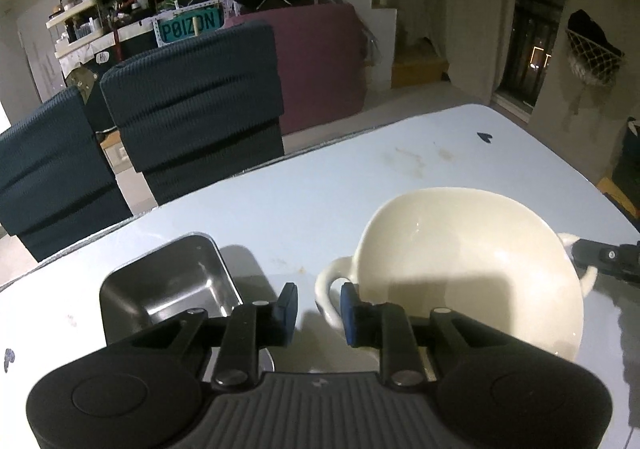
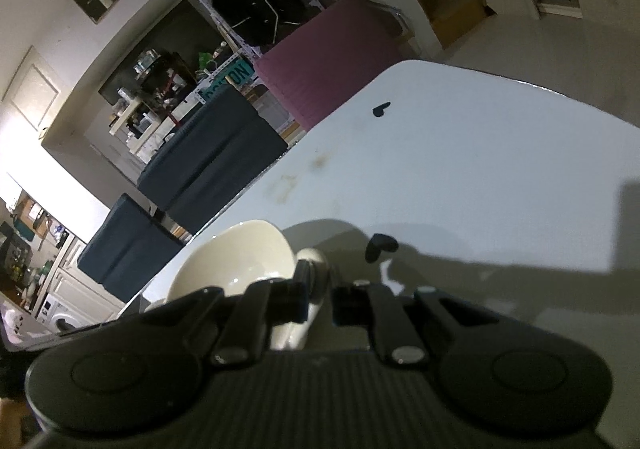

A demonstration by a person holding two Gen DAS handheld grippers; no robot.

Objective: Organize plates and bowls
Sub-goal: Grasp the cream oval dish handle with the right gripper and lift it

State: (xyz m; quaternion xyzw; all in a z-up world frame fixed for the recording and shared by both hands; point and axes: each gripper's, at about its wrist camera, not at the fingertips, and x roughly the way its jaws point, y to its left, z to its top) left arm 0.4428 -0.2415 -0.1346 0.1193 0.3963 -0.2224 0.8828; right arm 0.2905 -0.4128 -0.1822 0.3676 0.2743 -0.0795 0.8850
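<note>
A cream bowl (image 1: 472,261) with a loop handle on each side sits on the pale table (image 1: 320,201). My left gripper (image 1: 318,309) has blue pads and stands at the bowl's left handle (image 1: 326,285). The loop lies between the jaws; the right pad is against it and the left pad is still apart from it, so this gripper is open. My right gripper (image 2: 320,301) is shut on the bowl's other handle (image 2: 314,259). Its black tip (image 1: 600,255) also shows in the left wrist view. The bowl (image 2: 236,261) fills the lower left of the right wrist view.
A small rectangular steel tray (image 1: 172,281) stands just left of the left gripper. Two dark blue chairs (image 1: 192,101) stand along the table's far edge. Small dark heart-shaped marks (image 2: 380,109) dot the table top, which stretches away beyond the bowl.
</note>
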